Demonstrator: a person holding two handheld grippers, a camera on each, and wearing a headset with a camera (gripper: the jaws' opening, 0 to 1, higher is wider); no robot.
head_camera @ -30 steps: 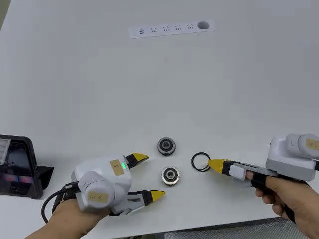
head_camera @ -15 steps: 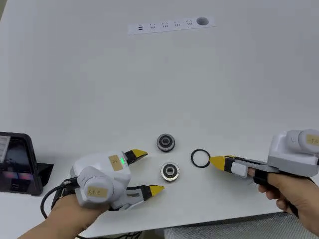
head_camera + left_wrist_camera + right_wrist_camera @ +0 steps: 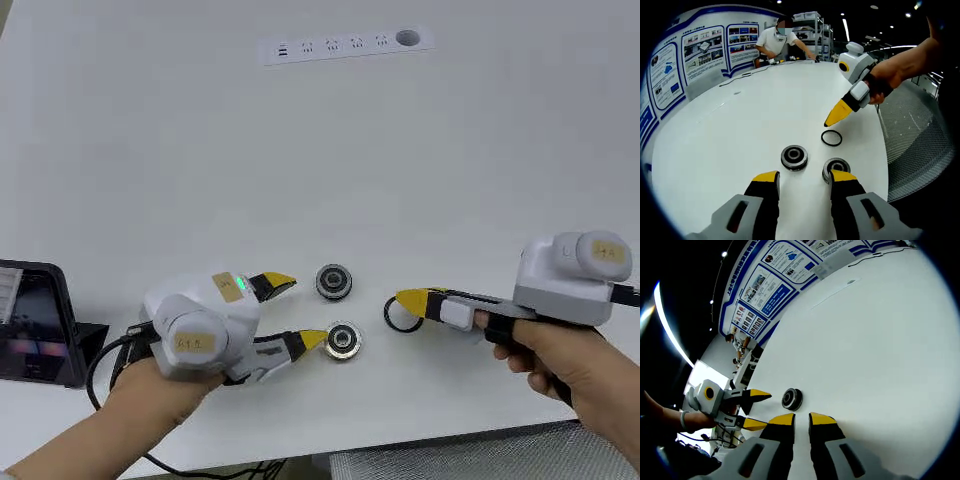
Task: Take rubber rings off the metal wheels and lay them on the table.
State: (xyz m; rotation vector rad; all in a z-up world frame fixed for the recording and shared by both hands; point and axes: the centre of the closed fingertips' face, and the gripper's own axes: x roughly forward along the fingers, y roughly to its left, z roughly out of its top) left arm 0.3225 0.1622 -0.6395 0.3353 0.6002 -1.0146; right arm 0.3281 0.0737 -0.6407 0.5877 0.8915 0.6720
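Two small metal wheels lie near the table's front edge: a far one [image 3: 334, 282] [image 3: 794, 157] [image 3: 791, 398] with a dark outer rim and a near one [image 3: 344, 341] [image 3: 836, 167] that looks more silvery. A loose black rubber ring [image 3: 400, 318] [image 3: 831, 138] lies flat to their right. My left gripper [image 3: 297, 311] [image 3: 805, 177] [image 3: 760, 410] is open, its near fingertip right beside the near wheel. My right gripper [image 3: 408, 298] [image 3: 832, 120] [image 3: 802, 419] is shut on nothing, its yellow tip just over the ring's far edge.
A white power strip [image 3: 345, 45] lies at the back of the white table [image 3: 450, 170]. A dark tablet on a stand [image 3: 35, 325] sits at the left edge, and a black cable [image 3: 105, 365] trails from my left hand. The table's front edge runs just below both hands.
The left gripper has moved right, bringing its near fingertip up to the near wheel. The right gripper has slid left until its tip covers the ring's edge. Wheels and ring stayed put.
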